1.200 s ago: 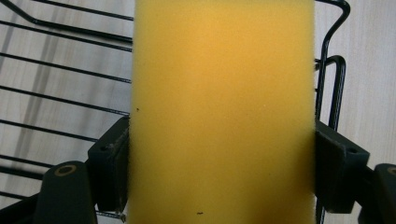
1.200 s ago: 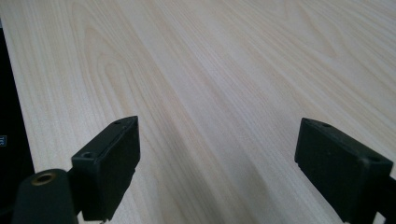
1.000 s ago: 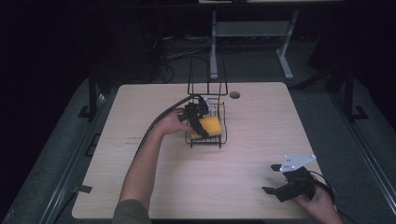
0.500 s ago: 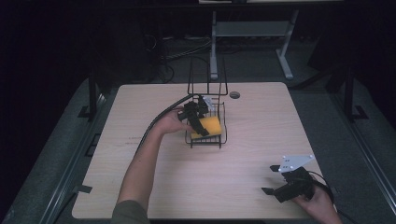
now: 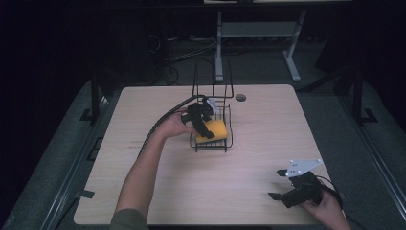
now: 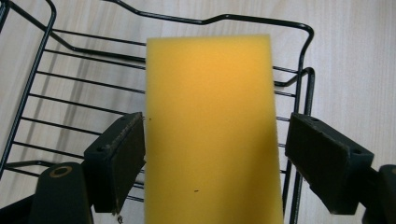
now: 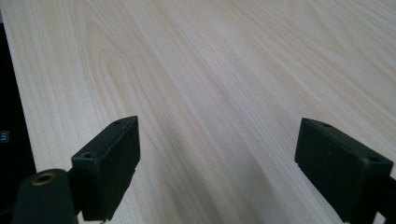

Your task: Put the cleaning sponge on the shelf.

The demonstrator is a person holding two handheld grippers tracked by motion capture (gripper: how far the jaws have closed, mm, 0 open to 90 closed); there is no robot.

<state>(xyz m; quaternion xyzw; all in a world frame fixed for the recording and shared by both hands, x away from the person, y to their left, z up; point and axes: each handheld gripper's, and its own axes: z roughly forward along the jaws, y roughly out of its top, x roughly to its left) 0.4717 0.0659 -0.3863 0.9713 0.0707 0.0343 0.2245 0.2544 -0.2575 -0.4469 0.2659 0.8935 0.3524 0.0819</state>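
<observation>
Sponge first: a yellow rectangular foam sponge (image 6: 210,126) lies inside the black wire basket (image 5: 226,128), which stands near the middle of the pale wooden tabletop (image 5: 158,187). The left hand-held gripper (image 5: 205,125) hangs over the basket's left side; in the left gripper view its jaws stand apart on either side of the sponge, one touching or nearly touching its edge, the other with a clear gap. Far to the right, the right hand-held gripper (image 5: 282,190) sits low at the tabletop's near corner, jaws wide apart over bare wood.
</observation>
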